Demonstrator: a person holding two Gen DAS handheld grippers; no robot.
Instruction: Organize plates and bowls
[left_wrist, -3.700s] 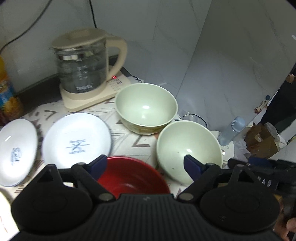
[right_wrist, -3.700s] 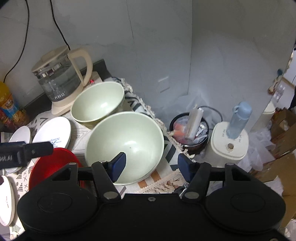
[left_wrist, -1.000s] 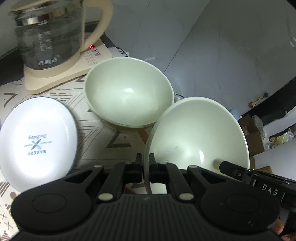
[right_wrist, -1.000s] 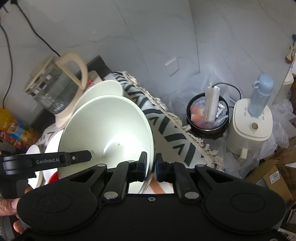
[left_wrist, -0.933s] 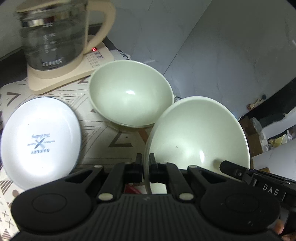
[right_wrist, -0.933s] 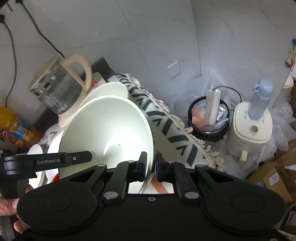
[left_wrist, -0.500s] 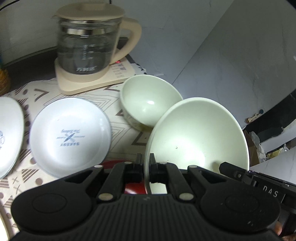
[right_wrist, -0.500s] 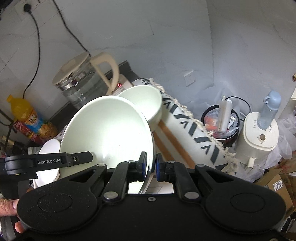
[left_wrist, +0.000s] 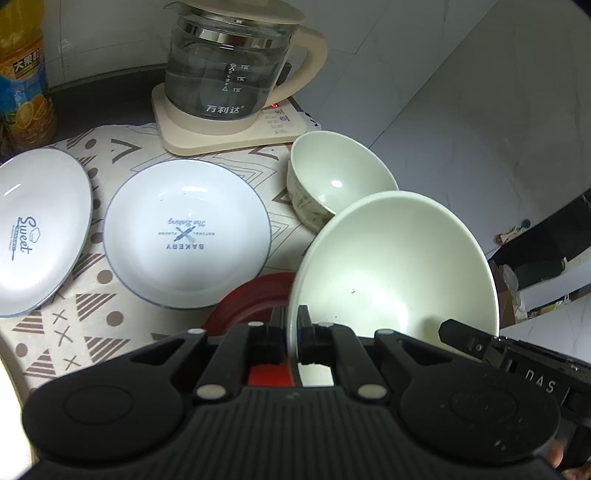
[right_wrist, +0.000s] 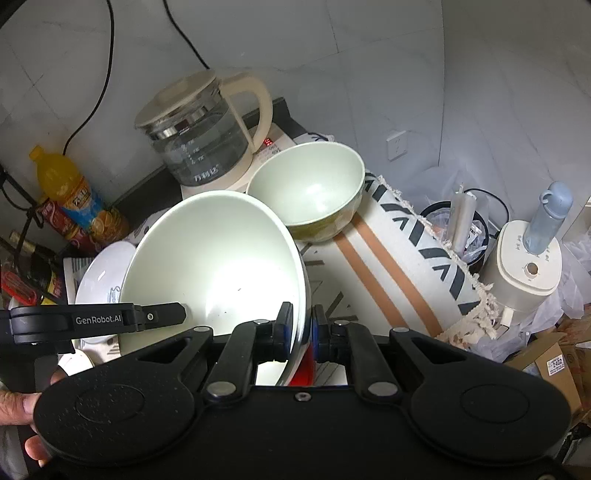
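Big pale green bowl (left_wrist: 391, 258) is held up off the worktop (left_wrist: 110, 325), tilted, over the red bowl (left_wrist: 255, 299). Both tools clamp it by the rim. Left tool (left_wrist: 291, 332): jaws nearly together, pinching the near rim edge, one finger inside the wall, one outside. Right tool (right_wrist: 301, 328): same pinch, on the rim's opposite side, jaws closed down to the wall's thickness.

Handling, as a judgement: the bowl looks glazed ceramic or melamine, so stiff, smooth, likely slippery at the rim and breakable if dropped. Moderately heavy for a rim pinch; the two grips share the load and stop it swinging. The rim is the only sensible hold, since the wall is too wide and curved to span.

Second green bowl (left_wrist: 336, 184) sits upright on the worktop beyond, near the kettle (left_wrist: 229, 70), and looks like the natural nesting target. Two white plates (left_wrist: 184, 232) (left_wrist: 33, 229) lie flat side by side to the left, apart from the bowls. Juice bottle (left_wrist: 22, 74) stands at the back left corner.

Risk: rim slipping out of either pinch, or clinking against the other bowl when lowered.
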